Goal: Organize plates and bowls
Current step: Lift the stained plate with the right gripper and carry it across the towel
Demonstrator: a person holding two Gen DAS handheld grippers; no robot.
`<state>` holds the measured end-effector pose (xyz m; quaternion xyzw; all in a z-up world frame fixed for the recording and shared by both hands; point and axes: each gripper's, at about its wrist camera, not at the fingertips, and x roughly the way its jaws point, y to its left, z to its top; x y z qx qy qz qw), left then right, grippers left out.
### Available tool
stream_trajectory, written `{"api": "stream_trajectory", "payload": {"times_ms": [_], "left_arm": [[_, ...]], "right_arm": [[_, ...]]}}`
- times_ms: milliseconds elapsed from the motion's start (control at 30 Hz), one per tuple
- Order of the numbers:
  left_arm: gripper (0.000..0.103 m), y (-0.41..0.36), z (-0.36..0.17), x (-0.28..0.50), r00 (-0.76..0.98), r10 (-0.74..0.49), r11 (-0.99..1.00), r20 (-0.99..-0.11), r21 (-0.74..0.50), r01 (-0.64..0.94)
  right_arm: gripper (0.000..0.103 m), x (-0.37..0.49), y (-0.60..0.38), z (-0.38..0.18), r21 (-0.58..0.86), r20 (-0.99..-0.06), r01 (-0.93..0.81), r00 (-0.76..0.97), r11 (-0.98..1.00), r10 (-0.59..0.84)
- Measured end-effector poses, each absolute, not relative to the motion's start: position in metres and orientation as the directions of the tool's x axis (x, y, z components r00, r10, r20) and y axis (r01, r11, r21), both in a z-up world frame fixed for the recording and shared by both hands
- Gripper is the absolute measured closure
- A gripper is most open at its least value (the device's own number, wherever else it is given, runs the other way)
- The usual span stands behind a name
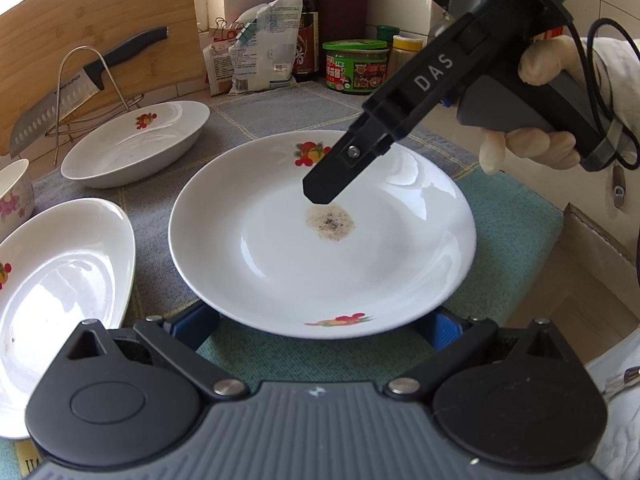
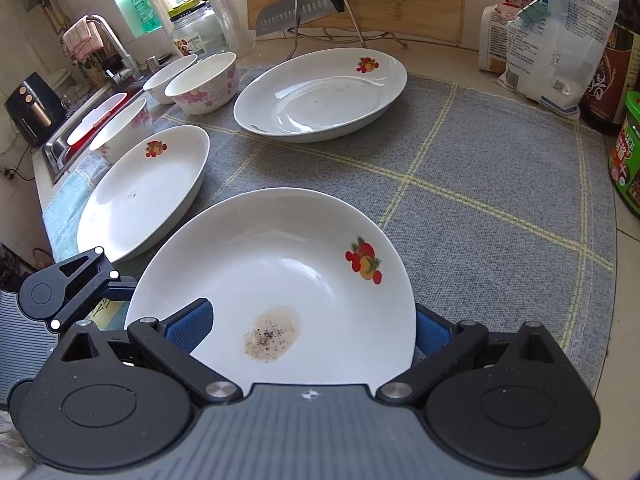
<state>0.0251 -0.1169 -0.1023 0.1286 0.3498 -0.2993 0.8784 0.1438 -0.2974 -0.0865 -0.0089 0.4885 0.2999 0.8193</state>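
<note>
A white plate (image 1: 320, 236) with fruit prints and a brown stain sits on the mat; it also shows in the right wrist view (image 2: 280, 276). My left gripper (image 1: 320, 326) is open, its blue pads either side of the plate's near rim, which hides the tips. My right gripper (image 2: 312, 330) is open, one finger over the plate and one outside its rim; its dark finger (image 1: 340, 164) hovers above the stain. Two more white plates (image 2: 320, 96) (image 2: 148, 188) and three floral bowls (image 2: 204, 82) lie beyond.
A knife (image 2: 320, 0) rests on a wire rack against a wooden board. Bags (image 2: 548, 48), a sauce bottle (image 1: 302, 20) and jars (image 1: 356, 66) stand at the back right. A sink (image 2: 80, 128) lies to the left. The grey checked mat (image 2: 480, 184) covers the counter.
</note>
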Motion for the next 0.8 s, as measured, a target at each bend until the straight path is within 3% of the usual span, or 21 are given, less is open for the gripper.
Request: {"api": "stream_trajectory", "payload": {"times_ms": [800], "left_arm": [[0.001,-0.117,-0.100,0.030,0.560,-0.455,0.761,-0.693,0.024,0.648]], "right_arm": [[0.005,0.165,-0.307,-0.092,0.420,-0.781,-0.489,0.234,0.765,0.579]]}}
